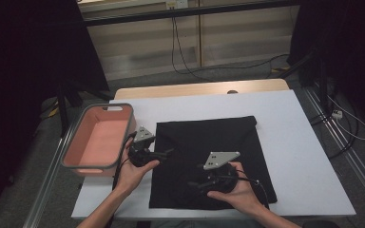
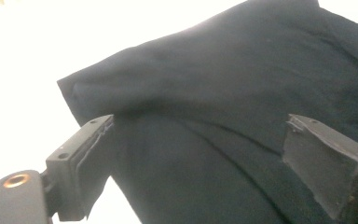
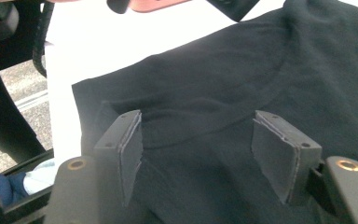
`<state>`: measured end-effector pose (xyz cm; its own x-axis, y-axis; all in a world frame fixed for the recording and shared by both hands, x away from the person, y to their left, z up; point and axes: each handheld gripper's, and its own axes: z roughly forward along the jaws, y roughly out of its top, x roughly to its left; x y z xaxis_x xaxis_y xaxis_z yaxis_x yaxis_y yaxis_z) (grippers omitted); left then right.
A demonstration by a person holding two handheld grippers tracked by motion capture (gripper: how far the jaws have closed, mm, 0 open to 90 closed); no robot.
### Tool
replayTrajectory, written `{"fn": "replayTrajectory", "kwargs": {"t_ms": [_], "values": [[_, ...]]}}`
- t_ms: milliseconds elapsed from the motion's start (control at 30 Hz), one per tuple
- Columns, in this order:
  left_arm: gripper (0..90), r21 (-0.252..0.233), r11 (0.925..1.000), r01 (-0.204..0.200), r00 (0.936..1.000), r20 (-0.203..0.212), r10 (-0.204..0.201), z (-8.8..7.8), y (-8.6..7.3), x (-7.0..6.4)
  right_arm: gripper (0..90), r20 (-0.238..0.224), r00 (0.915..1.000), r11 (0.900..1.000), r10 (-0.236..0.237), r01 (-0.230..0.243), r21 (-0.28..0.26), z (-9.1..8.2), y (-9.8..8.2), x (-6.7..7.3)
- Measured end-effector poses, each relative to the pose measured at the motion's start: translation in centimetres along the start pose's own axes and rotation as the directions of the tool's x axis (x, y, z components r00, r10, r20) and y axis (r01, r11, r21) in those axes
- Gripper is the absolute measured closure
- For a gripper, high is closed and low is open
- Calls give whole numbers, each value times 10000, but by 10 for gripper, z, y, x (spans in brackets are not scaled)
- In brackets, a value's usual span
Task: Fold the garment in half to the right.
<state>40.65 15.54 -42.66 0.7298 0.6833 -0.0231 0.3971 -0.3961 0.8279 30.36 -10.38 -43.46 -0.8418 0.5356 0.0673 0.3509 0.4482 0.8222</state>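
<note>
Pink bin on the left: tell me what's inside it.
The pink bin shows only its bare pink floor and inner walls in the high view; nothing lies on the visible part. Its near rim covers a strip of the floor closest to the person, so that strip stays unchecked.

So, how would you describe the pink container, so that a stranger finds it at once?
Start from the white table top and go to its left edge, left of the flat black cloth. There sits the pink rectangular plastic bin with a grey rim, open on top. It is the only coloured, walled thing there.
</note>
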Motion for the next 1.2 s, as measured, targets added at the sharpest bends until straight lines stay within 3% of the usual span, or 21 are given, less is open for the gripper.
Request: {"fn": "replayTrajectory", "kwargs": {"t_ms": [100,200,400,567,633,733,800,867,1000,1067,1200], "values": [[104,58,9995,309,9995,-42,-309,7,5,2,344,-148,9998,10000,-90,91,19,6,6,3],[146,217,9997,-73,9988,-476,84,12,9,5,348,-286,9994,9998,-208,209,35,12,11,5],[227,334,9994,93,9967,-813,-66,26,14,11,374,-417,9985,9993,-367,371,79,26,17,7],[383,352,9985,426,9940,-1023,-388,41,22,21,400,-497,9981,9992,-354,362,151,37,15,7],[471,579,9978,331,9925,-1193,-260,48,24,26,409,-553,9980,9992,-297,311,250,40,14,8],[541,805,9950,595,9897,-1348,-483,60,25,35,417,-632,9976,9992,-270,289,290,43,13,8],[544,873,9937,710,9862,-1555,-568,66,24,42,418,-627,9973,9987,-371,392,326,43,12,9],[488,889,9915,950,9800,-1831,-775,72,24,49,418,-661,9973,9988,-312,336,365,44,12,9],[492,1180,9858,1196,9694,-2282,-904,83,20,60,410,-696,9970,9983,-326,358,455,45,9,9],[501,1270,9852,1148,9671,-2411,-816,87,20,63,406,-689,9972,9983,-276,310,494,46,8,9],[492,1186,9828,1417,9643,-2409,-1100,93,22,70,405,-689,9973,9984,-261,294,476,46,8,8]]}}
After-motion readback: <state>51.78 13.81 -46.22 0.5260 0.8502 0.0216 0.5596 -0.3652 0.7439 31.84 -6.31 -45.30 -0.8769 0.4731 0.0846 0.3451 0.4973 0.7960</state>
